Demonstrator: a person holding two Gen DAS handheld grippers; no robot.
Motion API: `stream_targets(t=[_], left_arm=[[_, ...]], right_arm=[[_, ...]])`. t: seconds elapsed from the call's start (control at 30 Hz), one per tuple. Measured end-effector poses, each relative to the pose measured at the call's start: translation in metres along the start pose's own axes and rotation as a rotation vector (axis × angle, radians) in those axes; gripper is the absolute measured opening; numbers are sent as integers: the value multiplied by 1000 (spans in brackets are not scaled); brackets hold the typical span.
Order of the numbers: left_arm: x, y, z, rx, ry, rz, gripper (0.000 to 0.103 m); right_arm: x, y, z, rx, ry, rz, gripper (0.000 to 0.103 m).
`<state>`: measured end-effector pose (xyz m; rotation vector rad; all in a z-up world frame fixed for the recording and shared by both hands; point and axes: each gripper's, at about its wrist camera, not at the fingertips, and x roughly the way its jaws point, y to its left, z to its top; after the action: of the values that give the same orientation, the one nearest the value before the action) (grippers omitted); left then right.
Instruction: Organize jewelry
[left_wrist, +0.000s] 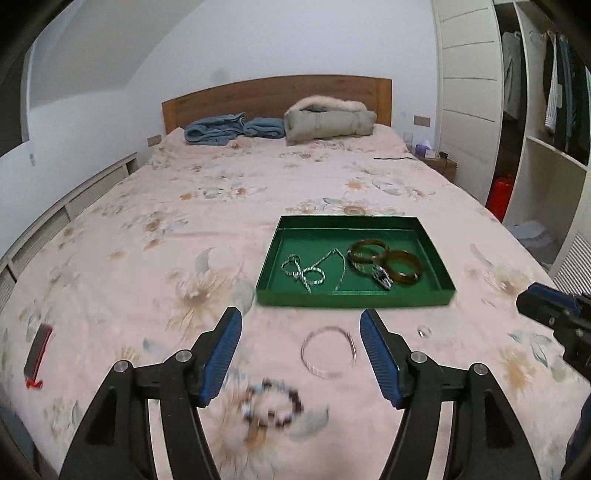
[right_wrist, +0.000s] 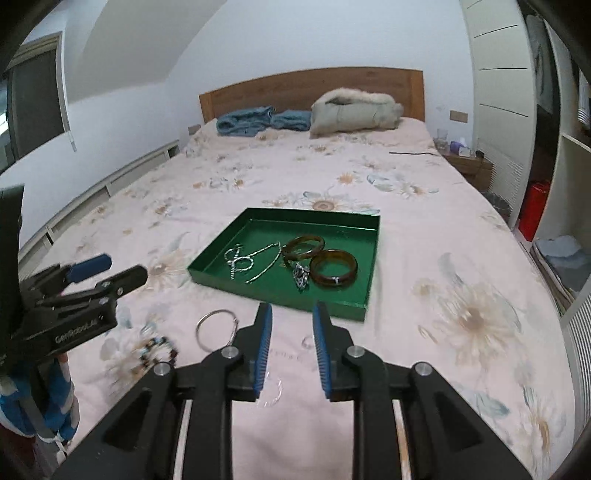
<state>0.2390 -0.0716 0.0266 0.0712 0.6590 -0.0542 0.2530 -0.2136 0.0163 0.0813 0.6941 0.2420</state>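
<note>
A green tray (left_wrist: 354, 298) (right_wrist: 343, 308) lies on the bed and holds two amber bangles (left_wrist: 402, 266) (right_wrist: 333, 271), a silver chain (left_wrist: 314, 271) (right_wrist: 255, 262) and a small dark ornament (left_wrist: 382, 277) (right_wrist: 301, 277). On the bedspread in front of it lie a thin silver bangle (left_wrist: 328, 351) (right_wrist: 216, 328), a beaded bracelet (left_wrist: 273, 404) (right_wrist: 159, 349) and a small ring (left_wrist: 424, 331) (right_wrist: 307, 341). My left gripper (left_wrist: 301, 325) (right_wrist: 110, 267) is open above the silver bangle. My right gripper (right_wrist: 292, 314) is open and empty over the ring.
The bed (left_wrist: 184, 221) has a pink floral cover. Blue clothes (left_wrist: 229, 127) and a grey jacket (left_wrist: 328, 120) lie by the wooden headboard. A dark card-like object (left_wrist: 37, 354) lies at the left. A wardrobe (right_wrist: 554, 166) stands on the right.
</note>
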Motion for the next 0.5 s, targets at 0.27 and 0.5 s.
stream_targets(t=[0.27,0.5], left_arm=[[-72,1,-36,-7,-62,7,66],[-116,-1,-51,-7,-122,11,66]], right_arm=[[-67,8,-30,13,-46,-15,22],[-113,18,-49,2,-93,-24,24]])
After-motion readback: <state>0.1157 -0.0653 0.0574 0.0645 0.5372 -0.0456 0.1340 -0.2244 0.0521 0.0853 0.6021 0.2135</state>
